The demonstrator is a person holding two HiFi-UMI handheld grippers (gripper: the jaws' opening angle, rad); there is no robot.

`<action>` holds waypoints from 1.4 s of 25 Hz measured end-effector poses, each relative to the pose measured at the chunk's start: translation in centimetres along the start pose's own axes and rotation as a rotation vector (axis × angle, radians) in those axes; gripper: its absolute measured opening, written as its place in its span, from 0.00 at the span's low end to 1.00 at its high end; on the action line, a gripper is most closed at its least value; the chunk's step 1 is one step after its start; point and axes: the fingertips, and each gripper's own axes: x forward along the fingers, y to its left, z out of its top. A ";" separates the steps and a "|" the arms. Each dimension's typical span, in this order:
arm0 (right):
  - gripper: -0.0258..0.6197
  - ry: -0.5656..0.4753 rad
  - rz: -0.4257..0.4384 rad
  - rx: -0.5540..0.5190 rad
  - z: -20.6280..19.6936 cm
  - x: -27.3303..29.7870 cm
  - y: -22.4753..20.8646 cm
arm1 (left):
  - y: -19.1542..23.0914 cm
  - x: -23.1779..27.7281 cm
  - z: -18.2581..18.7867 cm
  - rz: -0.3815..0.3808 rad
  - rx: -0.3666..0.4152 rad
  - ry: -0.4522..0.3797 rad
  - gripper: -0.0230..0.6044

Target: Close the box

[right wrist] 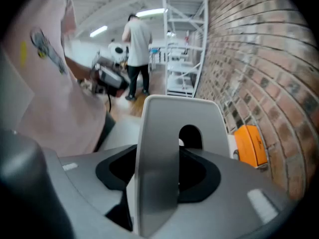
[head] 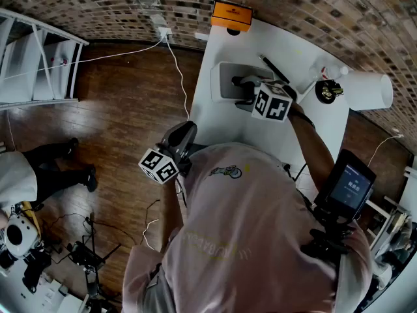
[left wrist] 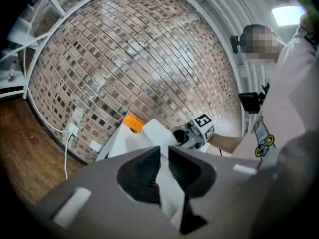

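Brick walls (head: 98, 5) ring white table (head: 215, 126); right tongs (right wrist: 155, 176) clamp the box lid (right wrist: 179, 113), left tongs (left wrist: 164, 169) closed.

soft ceiling strips (right wrist: 152, 12) light it; fisheye edges bend and darken, left tongs (left wrist: 164, 156) blur.

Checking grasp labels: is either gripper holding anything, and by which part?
The right gripper clamps the grey lid by its edge, fingers on either face; the left gripper is shut on nothing.

Head view looks steeply down; gripper views look along their jaws, sharing the orange case (head: 231, 15).
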 end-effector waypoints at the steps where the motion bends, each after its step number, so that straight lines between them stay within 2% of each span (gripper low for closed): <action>1: 0.40 0.091 0.006 -0.042 -1.3 2.4 0.3 | 0.3 -0.1 0.0 0.014 -0.002 -0.001 0.08; 4: 0.40 0.313 0.012 -0.153 -4.7 8.2 1.3 | 1.2 -0.6 0.0 0.053 -0.013 -0.002 0.08; 6: 0.39 0.382 -0.006 -0.198 -5.8 9.9 1.8 | 2.2 -1.2 -0.5 0.097 -0.023 0.003 0.08; 10: 0.38 0.411 0.008 -0.173 -6.1 10.9 1.8 | 4.5 -2.5 -2.6 0.184 -0.034 -0.003 0.08; 14: 0.36 0.388 0.036 -0.124 -6.5 11.5 2.1 | 4.1 -2.0 -3.0 0.171 -0.022 0.026 0.08; 16: 0.35 0.334 0.047 -0.044 -6.3 10.9 2.4 | 3.5 -1.3 -2.4 0.159 0.012 0.044 0.08; 18: 0.35 0.199 0.073 0.106 -5.2 9.5 2.8 | 3.3 -0.7 -2.2 0.130 0.059 0.042 0.08; 19: 0.35 0.088 0.099 0.208 -4.2 8.4 2.8 | 2.9 -0.2 -1.9 0.109 0.083 0.044 0.08; 21: 0.35 -0.225 0.181 0.438 -0.9 4.9 2.4 | 1.1 1.2 -0.8 0.035 0.118 0.055 0.11; 23: 0.35 -0.603 0.278 0.630 2.9 -0.5 1.8 | -1.9 3.4 0.7 -0.086 0.130 0.071 0.30; 24: 0.34 -0.779 0.321 0.682 4.4 -3.3 1.8 | -3.6 4.6 1.5 -0.155 0.137 0.073 0.42; 25: 0.34 -0.932 0.361 0.704 5.3 -5.8 2.0 | -5.5 5.6 2.4 -0.222 0.147 0.074 0.52; 26: 0.34 -1.059 0.398 0.706 5.8 -8.0 2.5 | -7.3 6.5 3.3 -0.282 0.162 0.078 0.58; 27: 0.34 -1.162 0.430 0.697 6.0 -9.8 3.1 | -8.9 7.2 4.1 -0.334 0.180 0.084 0.58; 29: 0.34 -1.308 0.471 0.669 5.8 -12.3 4.2 | -11.8 8.2 5.0 -0.425 0.210 0.110 0.58; 32: 0.34 -1.436 0.469 0.640 4.8 -14.6 5.0 | -15.0 9.0 3.5 -0.548 0.258 0.197 0.58; 33: 0.34 -1.465 0.455 0.636 4.5 -15.1 5.0 | -15.7 9.1 2.6 -0.573 0.278 0.230 0.57; 35: 0.34 -1.506 0.424 0.626 3.9 -16.1 5.0 | -16.2 9.4 1.0 -0.574 0.295 0.276 0.56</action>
